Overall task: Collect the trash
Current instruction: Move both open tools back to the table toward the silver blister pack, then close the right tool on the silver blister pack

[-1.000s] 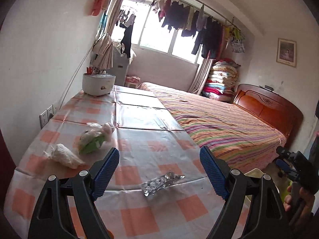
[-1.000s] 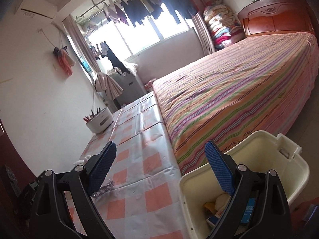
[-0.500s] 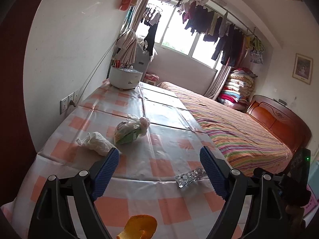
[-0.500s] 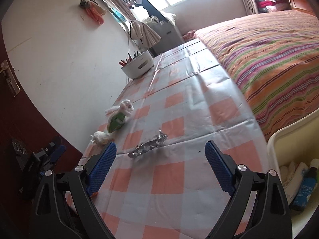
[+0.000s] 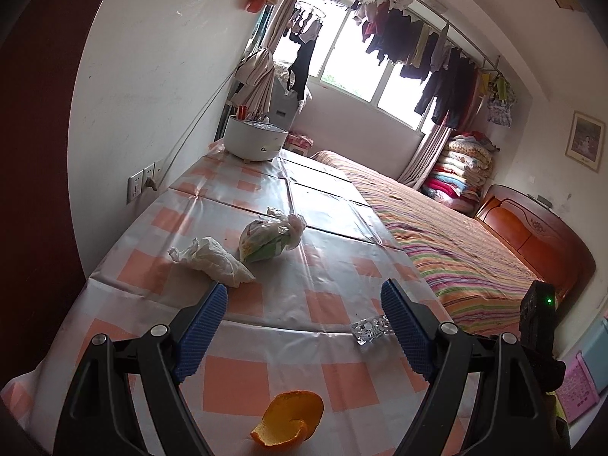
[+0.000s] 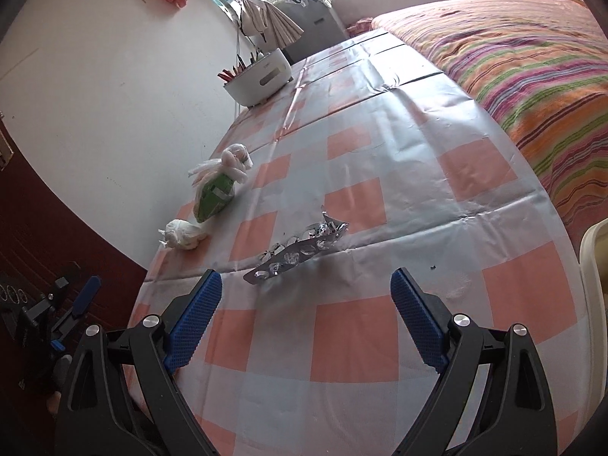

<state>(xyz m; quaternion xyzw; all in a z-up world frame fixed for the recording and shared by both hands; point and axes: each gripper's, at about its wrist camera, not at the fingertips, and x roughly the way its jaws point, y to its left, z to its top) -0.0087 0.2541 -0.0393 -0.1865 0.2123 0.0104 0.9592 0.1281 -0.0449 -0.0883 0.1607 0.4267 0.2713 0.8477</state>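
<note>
Trash lies on a checked tablecloth. A crumpled white tissue and a knotted plastic bag with a green packet sit toward the wall. An empty silver pill blister lies just ahead of my right gripper, whose jaws stand open and empty. An orange peel rests at the near edge, below my left gripper, also open with nothing between its pads. The blister is partly hidden behind the left gripper's right finger.
A white pot with utensils stands at the table's far end by the wall. A bed with a striped cover runs along the table's right side. The cream bin's rim shows at the right edge.
Both grippers have swung left and tipped down toward the table. The bin has slid almost out of the right view; the blister has come near. The orange peel has entered the left view.
</note>
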